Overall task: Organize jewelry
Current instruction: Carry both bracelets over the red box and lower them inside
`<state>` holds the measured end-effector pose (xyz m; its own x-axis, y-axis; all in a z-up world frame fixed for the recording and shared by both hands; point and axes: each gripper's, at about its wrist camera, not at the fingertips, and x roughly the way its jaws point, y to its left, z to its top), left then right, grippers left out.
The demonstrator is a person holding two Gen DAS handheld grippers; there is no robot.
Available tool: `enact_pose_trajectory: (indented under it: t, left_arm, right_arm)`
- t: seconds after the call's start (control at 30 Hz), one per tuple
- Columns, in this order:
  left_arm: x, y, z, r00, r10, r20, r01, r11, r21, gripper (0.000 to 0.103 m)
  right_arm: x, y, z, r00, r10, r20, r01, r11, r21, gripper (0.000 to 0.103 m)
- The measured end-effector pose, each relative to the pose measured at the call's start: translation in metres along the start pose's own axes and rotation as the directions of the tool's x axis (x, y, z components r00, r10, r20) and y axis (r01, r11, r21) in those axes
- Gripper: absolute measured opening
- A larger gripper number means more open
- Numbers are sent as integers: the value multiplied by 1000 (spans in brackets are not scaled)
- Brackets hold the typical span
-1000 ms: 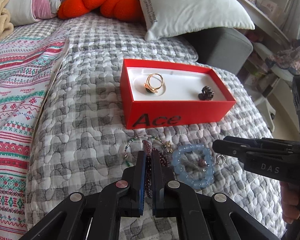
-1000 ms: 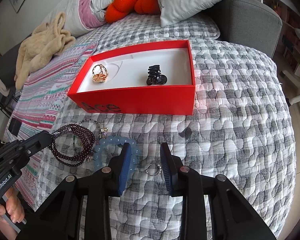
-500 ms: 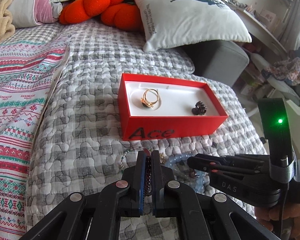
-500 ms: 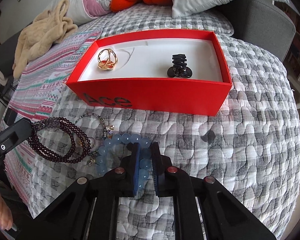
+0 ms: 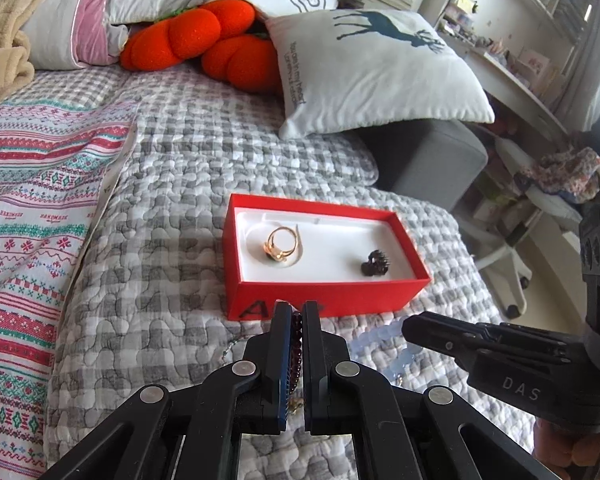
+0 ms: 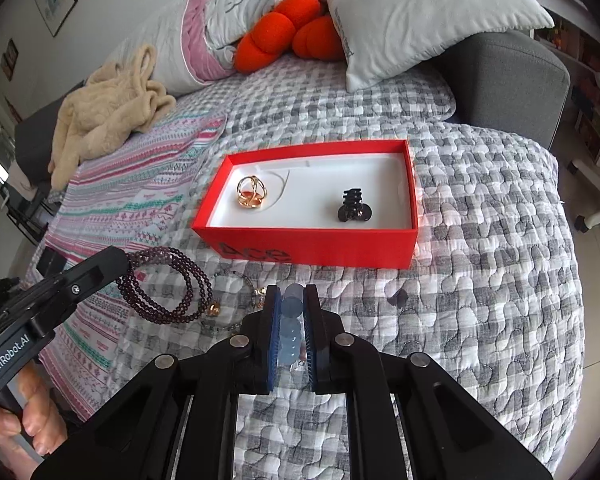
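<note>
A red box [image 5: 332,300] [image 6: 320,246] with a white lining sits on the quilt. It holds a gold ring [image 5: 281,244] [image 6: 252,192] and a black hair claw [image 5: 374,263] [image 6: 353,206]. My left gripper [image 5: 297,314] [image 6: 120,258] is shut on a dark purple bead bracelet [image 5: 297,344] [image 6: 168,284] and holds it above the quilt, near the box front. My right gripper [image 6: 291,300] [image 5: 410,326] is shut on a light blue bead bracelet [image 6: 291,334] [image 5: 376,338], also lifted. A thin beaded chain [image 6: 240,280] lies on the quilt below.
The grey checked quilt [image 6: 480,280] covers the bed. A striped blanket [image 5: 28,208] lies to the left. Pillows [image 5: 372,68] and an orange plush [image 5: 204,44] are at the back. A grey ottoman [image 5: 428,156] and the bed edge are to the right.
Both grippers have risen from the quilt, each with its bracelet. The right gripper closed on the blue bracelet a second ago. The box looks farther and lower in both views.
</note>
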<state>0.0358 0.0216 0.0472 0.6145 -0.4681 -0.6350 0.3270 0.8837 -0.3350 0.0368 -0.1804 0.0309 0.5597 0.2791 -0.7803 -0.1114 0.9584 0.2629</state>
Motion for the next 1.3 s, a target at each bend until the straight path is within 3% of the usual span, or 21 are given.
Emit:
enact_pose_trajectory:
  t: [0.27, 0.43, 0.57, 0.67, 0.8, 0.97, 1.1, 1.3]
  left_arm:
    - [4, -13, 24, 995, -62, 77, 65, 997, -38, 0]
    - [18, -16, 39, 980, -150, 129, 159, 985, -69, 0]
    - [41, -10, 48, 972, -171, 160, 187, 978, -90, 0]
    - [60, 1, 49, 978, -147, 150, 165, 980, -113, 0]
    - [82, 15, 44, 994, -60, 91, 71, 990, -124, 0]
    - [89, 23, 43, 997, 24, 68, -17, 995, -98, 0]
    - [96, 29, 42, 998, 54, 38, -50, 994, -98, 0]
    - [106, 27, 40, 998, 61, 18, -59, 995, -84, 0]
  right_arm:
    - [-36, -11, 23, 993, 40, 112, -46, 997, 59, 12]
    - [-44, -15, 39, 985, 62, 164, -78, 993, 92, 12]
    - [-45, -19, 50, 979, 46, 200, -69, 992, 107, 12]
    - [-44, -23, 58, 974, 37, 225, -65, 991, 117, 12]
    - [-37, -28, 67, 972, 28, 233, -57, 991, 121, 12]
    - [-18, -24, 75, 978, 40, 203, -65, 991, 119, 12]
    - [-3, -11, 76, 980, 87, 179, -106, 990, 96, 12]
    - [17, -25, 75, 989, 19, 145, -35, 993, 109, 12]
